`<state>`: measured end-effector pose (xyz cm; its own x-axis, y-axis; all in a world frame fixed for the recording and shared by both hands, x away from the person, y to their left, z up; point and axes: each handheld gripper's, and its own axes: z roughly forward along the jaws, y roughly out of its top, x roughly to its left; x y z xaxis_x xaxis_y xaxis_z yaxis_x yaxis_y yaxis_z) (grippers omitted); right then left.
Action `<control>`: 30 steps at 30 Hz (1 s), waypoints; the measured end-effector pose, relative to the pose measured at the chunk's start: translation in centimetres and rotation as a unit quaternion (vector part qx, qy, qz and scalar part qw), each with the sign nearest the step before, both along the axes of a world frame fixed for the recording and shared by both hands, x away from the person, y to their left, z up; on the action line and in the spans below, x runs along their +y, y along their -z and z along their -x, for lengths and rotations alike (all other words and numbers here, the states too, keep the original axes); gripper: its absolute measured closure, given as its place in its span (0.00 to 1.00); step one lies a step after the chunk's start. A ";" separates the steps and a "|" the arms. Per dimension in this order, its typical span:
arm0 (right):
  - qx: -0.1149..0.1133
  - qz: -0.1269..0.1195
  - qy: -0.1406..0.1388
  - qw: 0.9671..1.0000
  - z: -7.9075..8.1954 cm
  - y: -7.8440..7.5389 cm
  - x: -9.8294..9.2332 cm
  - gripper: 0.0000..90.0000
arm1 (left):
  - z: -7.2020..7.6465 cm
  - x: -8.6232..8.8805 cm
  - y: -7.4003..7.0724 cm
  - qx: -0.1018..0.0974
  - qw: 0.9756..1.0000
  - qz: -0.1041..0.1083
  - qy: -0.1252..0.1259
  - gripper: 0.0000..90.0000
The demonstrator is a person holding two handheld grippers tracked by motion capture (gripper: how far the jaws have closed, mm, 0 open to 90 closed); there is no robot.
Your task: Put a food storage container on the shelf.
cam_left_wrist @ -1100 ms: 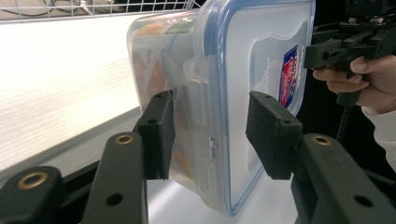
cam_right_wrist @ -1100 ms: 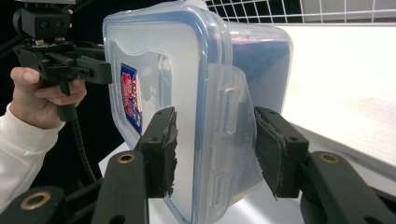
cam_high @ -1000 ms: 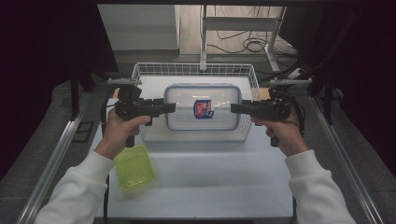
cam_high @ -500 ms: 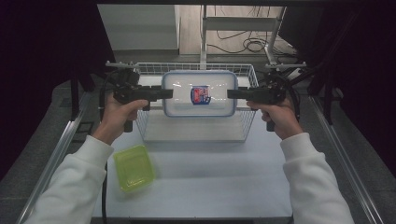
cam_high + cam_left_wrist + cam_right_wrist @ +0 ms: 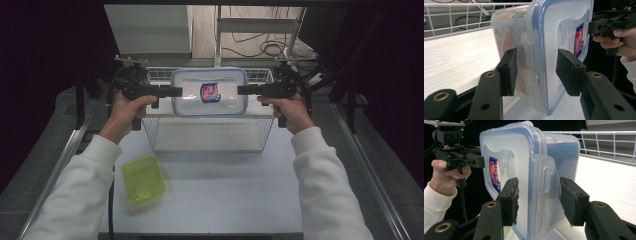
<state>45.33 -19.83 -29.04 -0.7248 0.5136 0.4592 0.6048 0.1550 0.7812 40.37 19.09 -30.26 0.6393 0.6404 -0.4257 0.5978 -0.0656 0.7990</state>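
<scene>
Left gripper (image 5: pixel 172 91) and right gripper (image 5: pixel 244 90) each clamp one short end of the lidded container (image 5: pixel 210 92); we see it upper centre, long axis spanning between them, above the wire basket (image 5: pixel 207 134).

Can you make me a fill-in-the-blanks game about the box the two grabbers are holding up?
1. The clear box has a lid with a ____ rim.
2. The box is held above a white wire ____.
3. The small tub lying on the table is ____ in colour.
4. The left gripper and the right gripper hold the box at opposite ____.

Missing words: blue; basket; green; ends
</scene>
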 end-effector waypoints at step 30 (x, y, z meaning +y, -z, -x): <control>0.062 -0.019 0.041 0.997 -2.7 0.9 0.5 0.52 | -3.7 0.7 1.2 0.048 0.997 0.060 -0.023 0.55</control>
<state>48.04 -19.30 -29.98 -0.6170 0.5494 0.5634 0.7071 0.0729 0.7033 44.02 19.78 -31.42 0.5632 0.6089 -0.5587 0.6714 0.0570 0.7389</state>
